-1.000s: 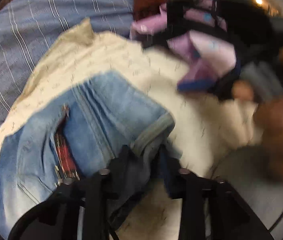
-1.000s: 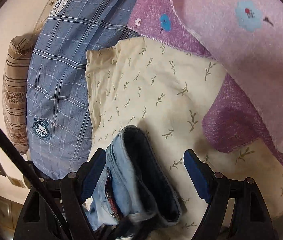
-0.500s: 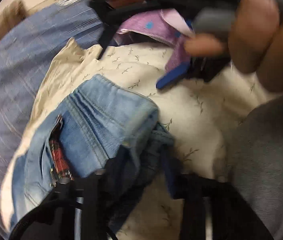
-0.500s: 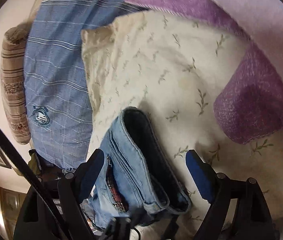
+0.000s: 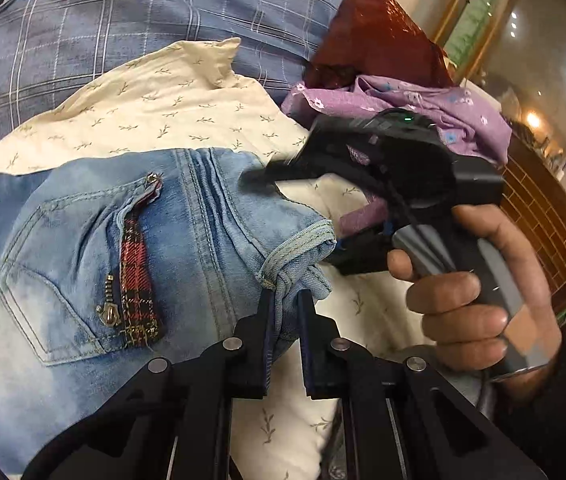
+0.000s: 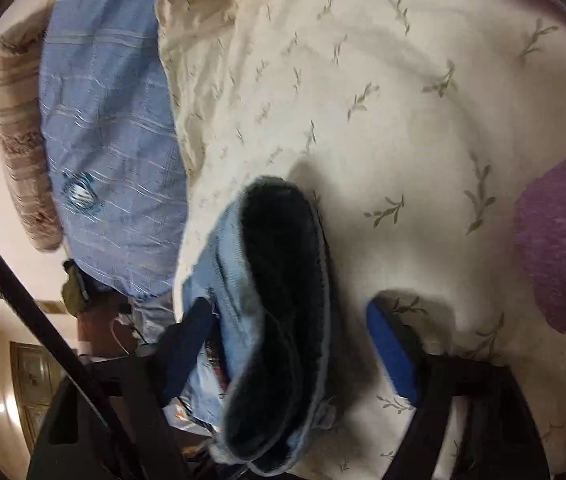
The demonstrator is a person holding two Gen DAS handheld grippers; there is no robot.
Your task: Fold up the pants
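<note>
Pinching a bunched hem of the light-blue jeans [image 5: 187,248], the left gripper [image 5: 286,304] has just been closing and its two dark pads now press on the denim fold from both sides. The jeans lie on a cream leaf-print sheet [image 5: 171,120], back pocket up, with a red plaid strip and a metal zipper pull [image 5: 107,312] showing at the pocket edge.

Right gripper [image 6: 295,340] has also just been narrowing, but its jaws stand apart. A rolled denim leg [image 6: 283,320] with a dark opening sits between them; the left pad lies against the denim, while the blue right pad [image 6: 393,354] is clear of it, over the sheet. In the left wrist view a hand [image 5: 471,300] grasps this gripper's grey handle.

Beyond the sheet: blue checked bedding [image 5: 103,20], a purple flowered cloth [image 5: 423,100], and a dark red item [image 5: 375,40]. A striped brown bolster [image 6: 19,140] lies at the bedding's far edge.
</note>
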